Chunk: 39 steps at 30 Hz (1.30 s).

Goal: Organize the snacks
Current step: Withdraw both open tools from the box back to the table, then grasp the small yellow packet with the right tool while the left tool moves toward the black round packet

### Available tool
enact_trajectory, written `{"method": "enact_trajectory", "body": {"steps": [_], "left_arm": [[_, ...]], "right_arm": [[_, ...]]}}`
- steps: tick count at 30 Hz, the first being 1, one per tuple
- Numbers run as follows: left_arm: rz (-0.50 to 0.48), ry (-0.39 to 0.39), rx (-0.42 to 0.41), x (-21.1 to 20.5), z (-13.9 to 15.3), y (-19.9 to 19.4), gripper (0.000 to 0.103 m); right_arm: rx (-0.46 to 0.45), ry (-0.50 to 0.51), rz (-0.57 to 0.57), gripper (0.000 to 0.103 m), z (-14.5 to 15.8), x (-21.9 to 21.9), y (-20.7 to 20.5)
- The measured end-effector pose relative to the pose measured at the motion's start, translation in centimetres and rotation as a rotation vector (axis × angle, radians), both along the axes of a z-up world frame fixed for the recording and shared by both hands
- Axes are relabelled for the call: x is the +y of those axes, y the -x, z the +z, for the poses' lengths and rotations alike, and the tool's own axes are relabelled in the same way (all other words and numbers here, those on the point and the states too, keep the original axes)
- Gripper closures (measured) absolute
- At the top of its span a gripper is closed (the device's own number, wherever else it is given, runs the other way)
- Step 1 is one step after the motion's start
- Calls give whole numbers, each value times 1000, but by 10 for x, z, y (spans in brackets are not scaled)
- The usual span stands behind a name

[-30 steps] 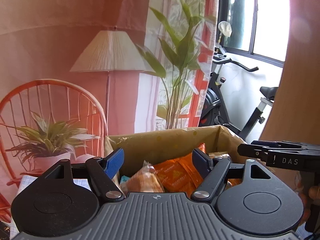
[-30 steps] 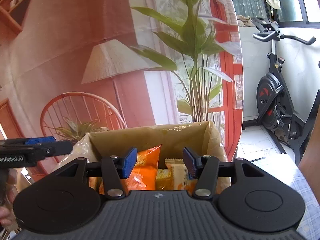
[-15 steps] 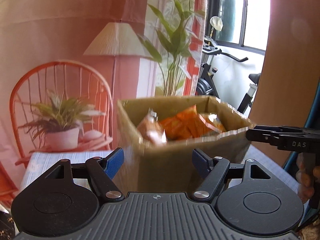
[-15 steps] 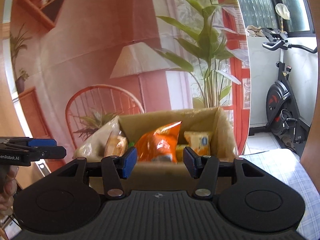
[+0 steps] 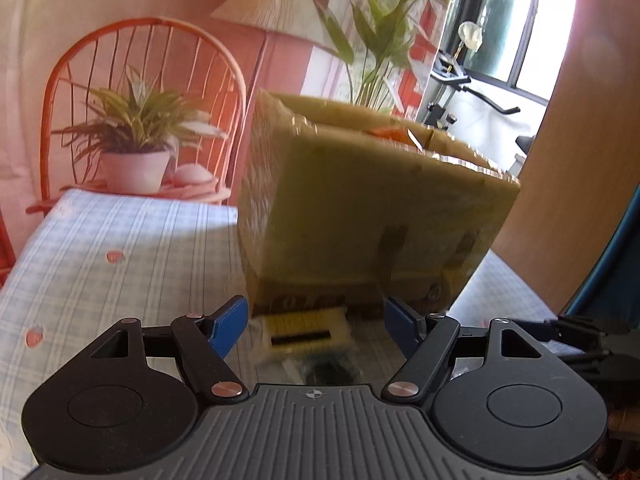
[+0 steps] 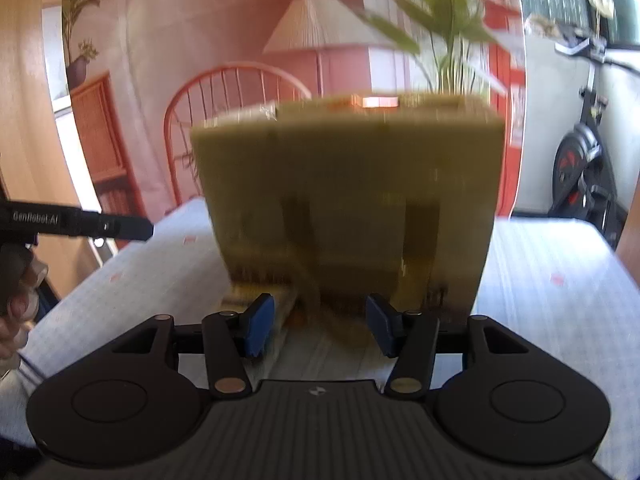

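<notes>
1. Our left gripper has its blue fingers spread wide with nothing between them. It hangs low over the table, facing the near wall of the box.
2. Our right gripper is likewise spread and empty, low and square to the same wall; its left finger overlaps a packet in the picture, but we cannot tell whether it touches it.
3. Just past the left fingers a flat yellow packet lies on the checked cloth at the foot of the box. It is outside the box and blurred, so we cannot read the label. The right wrist view shows a pale yellow packet at the box's lower left corner, which we take to be the same one.
4. The box stands upright on the table, and an orange snack bag peeks over its rim, so some snacks are already inside.
5. We judge the task is well along but not finished: at least this loose packet is still to be picked up and put in, and neither gripper has gripped it yet.
6. How full the box is we cannot see from this low angle.
</notes>
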<state>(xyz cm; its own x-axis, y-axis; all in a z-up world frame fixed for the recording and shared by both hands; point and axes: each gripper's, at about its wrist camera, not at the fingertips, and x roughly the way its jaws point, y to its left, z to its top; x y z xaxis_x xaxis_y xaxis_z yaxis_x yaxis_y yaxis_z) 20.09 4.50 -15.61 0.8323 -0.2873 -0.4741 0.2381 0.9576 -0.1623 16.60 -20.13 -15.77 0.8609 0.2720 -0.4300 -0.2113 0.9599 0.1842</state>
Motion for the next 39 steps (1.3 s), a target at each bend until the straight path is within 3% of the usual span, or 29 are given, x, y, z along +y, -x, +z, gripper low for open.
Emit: {"method": "enact_trajectory", "body": {"steps": [9, 14, 22, 26, 31, 35, 39], "left_arm": [[10, -6, 58, -1, -22, 5, 26], [10, -6, 89, -3, -31, 9, 26], [7, -1, 114, -5, -40, 15, 26], [1, -2, 122, -7, -42, 16, 26], [-3, -4, 128, -8, -44, 17, 26], [3, -5, 133, -6, -45, 18, 26], [10, -4, 140, -4, -46, 19, 26]], "right_arm": [[119, 141, 186, 48, -48, 8, 25], [183, 170, 269, 48, -70, 14, 33], [211, 226, 361, 44, -80, 21, 40], [208, 278, 370, 43, -85, 27, 41], [203, 258, 340, 43, -89, 31, 29], [194, 234, 302, 56, -88, 32, 18], [208, 204, 266, 57, -87, 30, 15]]}}
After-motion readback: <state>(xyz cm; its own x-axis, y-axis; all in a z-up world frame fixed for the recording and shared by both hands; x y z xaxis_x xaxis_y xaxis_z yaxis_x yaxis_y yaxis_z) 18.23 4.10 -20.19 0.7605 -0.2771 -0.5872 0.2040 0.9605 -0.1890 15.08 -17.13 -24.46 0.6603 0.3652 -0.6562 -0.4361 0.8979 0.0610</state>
